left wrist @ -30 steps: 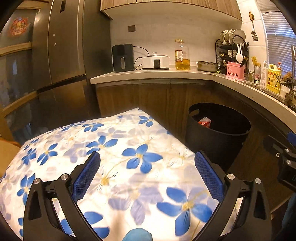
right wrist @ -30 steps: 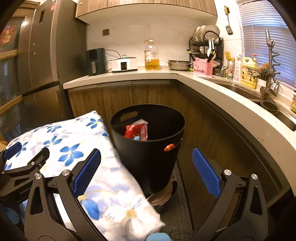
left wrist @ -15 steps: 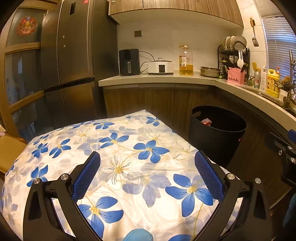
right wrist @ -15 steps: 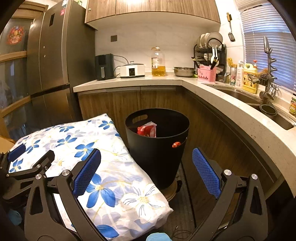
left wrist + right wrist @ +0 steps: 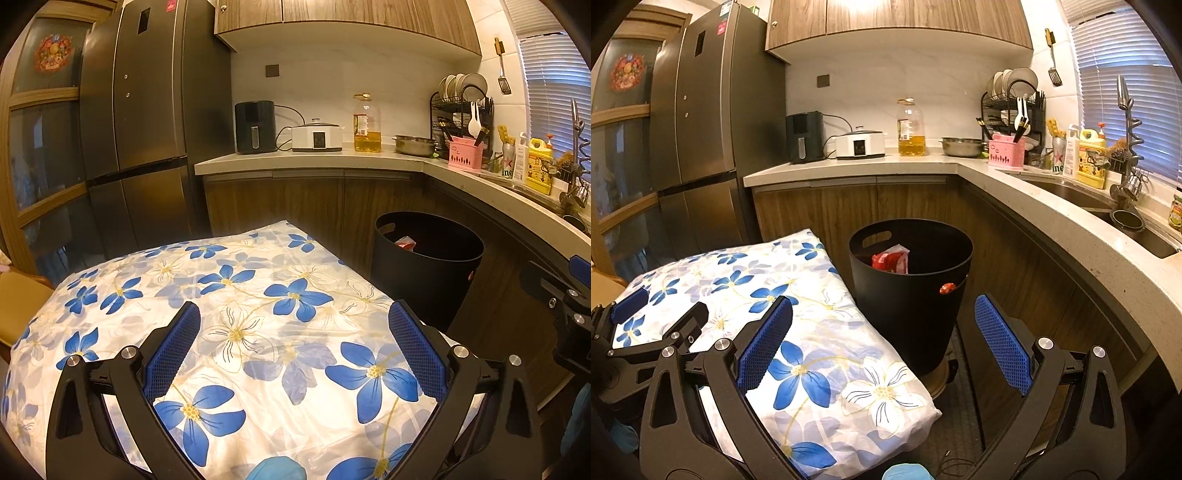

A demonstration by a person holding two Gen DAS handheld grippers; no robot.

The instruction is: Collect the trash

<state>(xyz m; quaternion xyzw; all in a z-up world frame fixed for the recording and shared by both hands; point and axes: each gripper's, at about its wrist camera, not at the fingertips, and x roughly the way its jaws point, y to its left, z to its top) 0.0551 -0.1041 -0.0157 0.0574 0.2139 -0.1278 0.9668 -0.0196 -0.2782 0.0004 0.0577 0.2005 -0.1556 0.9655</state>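
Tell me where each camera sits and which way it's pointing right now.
Left wrist: on the left claw, facing across the floral-covered table toward the counter; open blue pads show.
Right wrist: on the right claw, facing the black trash bin and sink; open pads and the left claw show.
Shared: bin, table, counter, fridge.

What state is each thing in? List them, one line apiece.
left gripper: open, holding nothing.
right gripper: open, holding nothing.
black trash bin: upright, no lid, red wrapper inside.
floral table cover: spread flat, nothing on it.
fridge: doors shut.
oil bottle: upright, partly full.
window blinds: lowered.
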